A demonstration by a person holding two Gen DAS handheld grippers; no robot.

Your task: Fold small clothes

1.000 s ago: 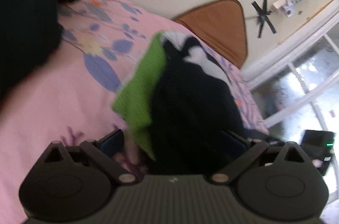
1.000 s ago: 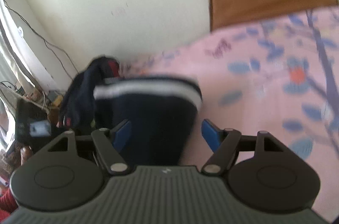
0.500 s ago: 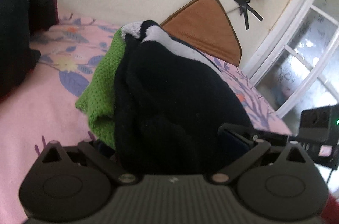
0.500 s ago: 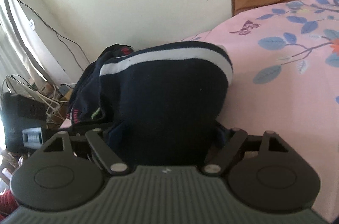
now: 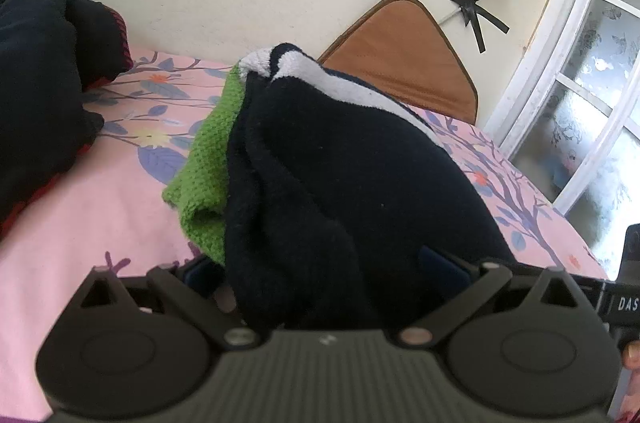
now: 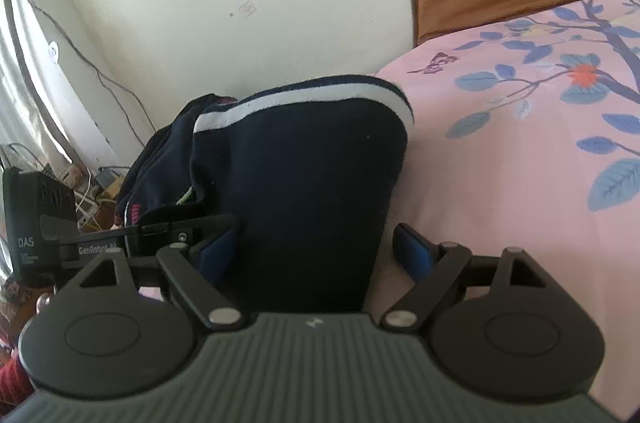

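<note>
- Left tool (image 5: 324,271): jaws set wide, navy garment (image 5: 352,183) bunched between them; blue pads mostly hidden, can't tell if it grips.
- Right tool (image 6: 316,247): jaws apart, the garment's white-striped end (image 6: 304,159) between the pads, right pad clear of cloth.
- Garment lies on the pink floral bed (image 5: 100,191), over a green knit piece (image 5: 208,167).
- Dark clothes pile (image 5: 40,63) sits at the bed's far left.
</note>
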